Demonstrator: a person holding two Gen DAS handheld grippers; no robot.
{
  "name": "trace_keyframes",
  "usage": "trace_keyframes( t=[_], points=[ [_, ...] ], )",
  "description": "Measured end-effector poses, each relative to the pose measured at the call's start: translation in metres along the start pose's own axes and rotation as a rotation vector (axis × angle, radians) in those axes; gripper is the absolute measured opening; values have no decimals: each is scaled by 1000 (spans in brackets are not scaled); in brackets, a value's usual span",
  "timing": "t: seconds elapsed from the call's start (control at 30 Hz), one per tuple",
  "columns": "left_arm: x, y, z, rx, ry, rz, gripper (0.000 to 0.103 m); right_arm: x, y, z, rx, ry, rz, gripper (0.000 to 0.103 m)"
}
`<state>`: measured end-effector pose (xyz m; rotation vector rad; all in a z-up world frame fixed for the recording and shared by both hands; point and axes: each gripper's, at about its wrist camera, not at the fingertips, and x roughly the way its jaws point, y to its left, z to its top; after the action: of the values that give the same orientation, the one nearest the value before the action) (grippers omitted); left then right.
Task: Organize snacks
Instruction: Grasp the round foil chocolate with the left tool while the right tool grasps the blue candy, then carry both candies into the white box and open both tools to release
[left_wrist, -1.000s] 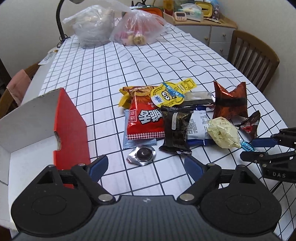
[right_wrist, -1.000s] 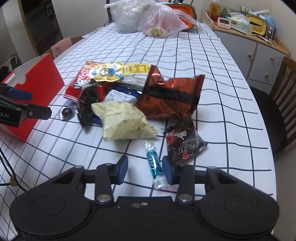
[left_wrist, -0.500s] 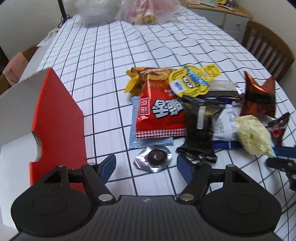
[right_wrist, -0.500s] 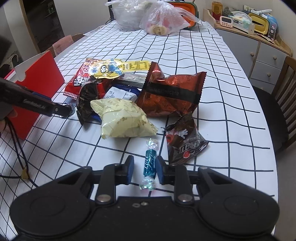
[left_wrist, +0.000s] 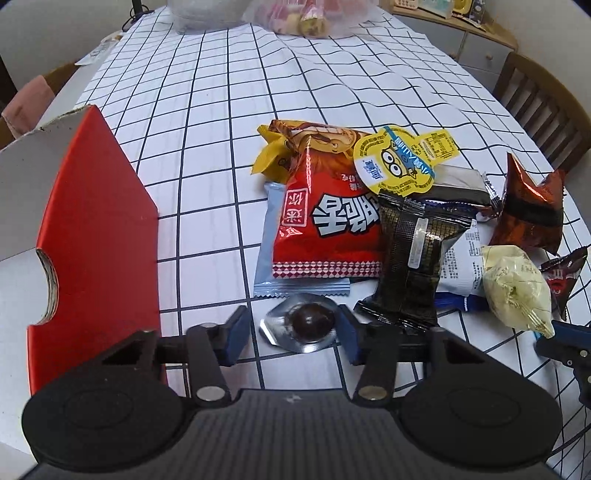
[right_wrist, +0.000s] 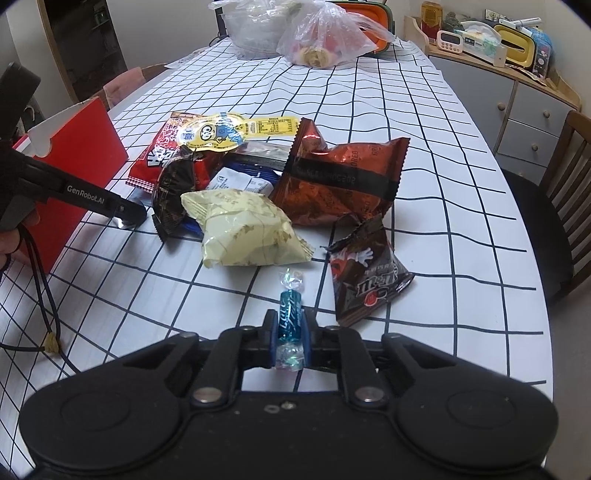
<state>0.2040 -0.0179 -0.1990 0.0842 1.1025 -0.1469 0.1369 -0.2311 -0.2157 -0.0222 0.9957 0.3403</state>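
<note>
Blue pads of the right gripper (right_wrist: 289, 341) are pressed on the blue candy (right_wrist: 290, 316), probably to carry it to the red box (right_wrist: 79, 162). The left gripper (left_wrist: 293, 334) stands apart around the foil chocolate (left_wrist: 301, 325), which only the left view shows clearly.

A round dark chocolate in a silver foil blister (left_wrist: 300, 325) is straddled by the left gripper (left_wrist: 291, 330), its blue-padded jaws apart. A red cardboard box (left_wrist: 96, 251) is seen at left, a red snack packet (left_wrist: 328, 229) beyond.
</note>
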Motion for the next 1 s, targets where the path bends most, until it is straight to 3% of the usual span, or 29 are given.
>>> trace_keyframes(
  t=[0.57, 1.0],
  points=[
    [-22, 8, -20, -92, 3, -17, 40, -37, 16, -3, 45, -51, 15, 11],
    [-92, 12, -42, -110, -51, -37, 40, -92, 55, 13, 17, -138, 50, 11]
  ],
)
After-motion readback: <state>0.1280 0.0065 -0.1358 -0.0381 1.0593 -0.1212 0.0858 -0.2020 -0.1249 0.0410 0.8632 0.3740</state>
